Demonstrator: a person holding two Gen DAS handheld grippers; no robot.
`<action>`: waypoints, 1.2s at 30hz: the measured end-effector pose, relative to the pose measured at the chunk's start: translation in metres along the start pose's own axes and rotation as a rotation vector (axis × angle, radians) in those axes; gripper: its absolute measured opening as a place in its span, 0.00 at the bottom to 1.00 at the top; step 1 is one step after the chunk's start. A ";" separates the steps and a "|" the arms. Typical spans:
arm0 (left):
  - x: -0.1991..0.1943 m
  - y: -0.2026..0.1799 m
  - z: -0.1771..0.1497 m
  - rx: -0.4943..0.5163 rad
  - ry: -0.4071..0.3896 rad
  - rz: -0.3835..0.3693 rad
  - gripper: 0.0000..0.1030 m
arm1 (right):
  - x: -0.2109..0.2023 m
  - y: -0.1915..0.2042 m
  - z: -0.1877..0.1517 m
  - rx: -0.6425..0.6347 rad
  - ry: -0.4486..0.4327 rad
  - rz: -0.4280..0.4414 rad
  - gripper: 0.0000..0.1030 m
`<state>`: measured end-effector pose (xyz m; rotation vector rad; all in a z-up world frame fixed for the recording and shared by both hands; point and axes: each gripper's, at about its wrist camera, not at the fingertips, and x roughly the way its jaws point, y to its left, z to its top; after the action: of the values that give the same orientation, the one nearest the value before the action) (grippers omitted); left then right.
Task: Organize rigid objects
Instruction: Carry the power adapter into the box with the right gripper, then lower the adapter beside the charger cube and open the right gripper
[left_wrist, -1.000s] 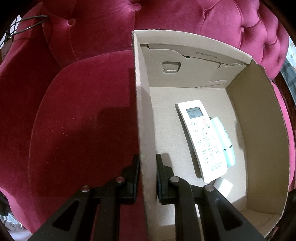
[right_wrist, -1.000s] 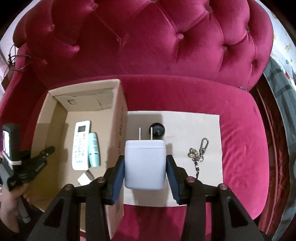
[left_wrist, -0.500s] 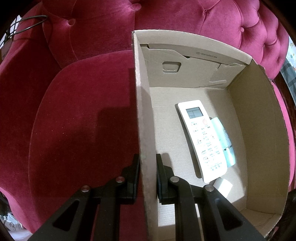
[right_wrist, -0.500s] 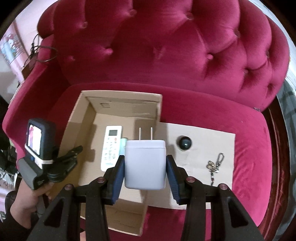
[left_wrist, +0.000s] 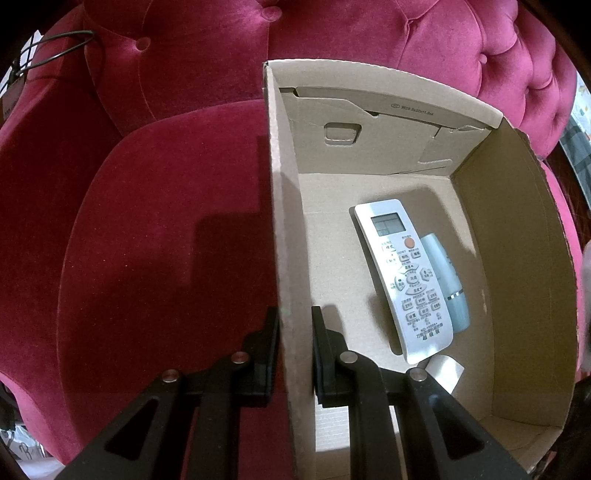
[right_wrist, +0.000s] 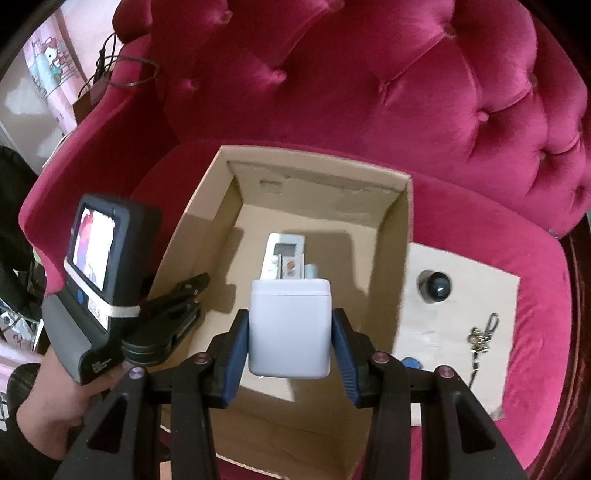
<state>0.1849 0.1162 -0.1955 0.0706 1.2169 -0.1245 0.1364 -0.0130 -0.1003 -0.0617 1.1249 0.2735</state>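
Crimson tufted velvet fills the background, and on the sofa (right_wrist: 480, 147) seat sits your open cardboard box (right_wrist: 400, 236) with a flat cardboard sheet (right_wrist: 476, 295) just beside it on its right.

Your white charger (right_wrist: 290, 326) is gripped between the blue-padded fingers of your right gripper (right_wrist: 290, 343), prongs pointing away from you. A second ago it hung over the cardboard sheet, just outside the box wall; half a second ago it straddled that wall; now it hangs over the box's open interior, above the remote control (left_wrist: 404, 277). The hold on it looks the same throughout. I judge the carry as nearly finished: what remains is to lower and let go, ideally onto bare floor of the box, not on top of the remote.

Your left gripper (left_wrist: 293, 354) has not shifted. Its fingers are closed on the box's left wall, one outside and one inside, steadying it.

Counting what shows:
- One charger, in your right fingers.
- One remote control in the box.
- One pale blue tube (left_wrist: 448, 280) touching the remote's right side.
- One small white piece (left_wrist: 445, 371) by the remote's near end; I cannot tell what it is.
- One dark round object (right_wrist: 436, 290) on the sheet.
- One keychain (right_wrist: 478, 338) on the sheet.
- One small blue thing (right_wrist: 412, 363) peeking out behind your right fingers, mostly hidden.

So two or three items likely remain outside.
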 end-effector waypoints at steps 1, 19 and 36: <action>0.000 0.000 0.000 -0.001 0.000 -0.001 0.16 | 0.004 0.002 -0.002 0.001 0.004 0.004 0.45; 0.001 0.000 0.000 0.002 0.001 0.001 0.16 | 0.073 0.027 -0.034 -0.030 0.110 0.031 0.45; 0.002 -0.002 -0.001 0.003 0.001 0.003 0.16 | 0.099 0.032 -0.049 -0.003 0.161 0.055 0.46</action>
<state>0.1847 0.1138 -0.1973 0.0754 1.2172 -0.1238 0.1254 0.0268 -0.2073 -0.0564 1.2874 0.3236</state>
